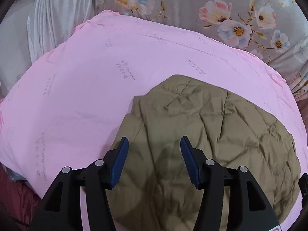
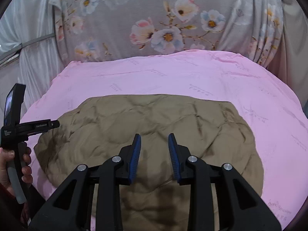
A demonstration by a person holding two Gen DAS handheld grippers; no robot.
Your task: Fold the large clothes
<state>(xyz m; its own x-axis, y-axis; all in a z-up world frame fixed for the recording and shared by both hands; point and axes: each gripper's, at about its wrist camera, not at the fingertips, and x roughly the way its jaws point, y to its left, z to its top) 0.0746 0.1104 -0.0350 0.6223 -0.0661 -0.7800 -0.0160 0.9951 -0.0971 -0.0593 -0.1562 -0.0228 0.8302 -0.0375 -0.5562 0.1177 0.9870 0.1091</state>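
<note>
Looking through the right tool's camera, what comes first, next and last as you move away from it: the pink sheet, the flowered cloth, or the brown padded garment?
1. Brown padded garment: right under and ahead of the right tool, whose jaws stand apart with nothing between them.
2. Pink sheet: spread beneath and beyond the garment.
3. Flowered cloth: hanging at the back, behind the sheet's far edge.

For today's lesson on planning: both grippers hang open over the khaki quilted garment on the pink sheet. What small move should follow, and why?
Probably lower the left gripper to the khaki garment at its near left edge and pinch it there. Both sets of jaws stand apart with nothing between them, the right gripper too, and the garment lies in a rounded, wrinkled heap on the pink sheet.
</note>
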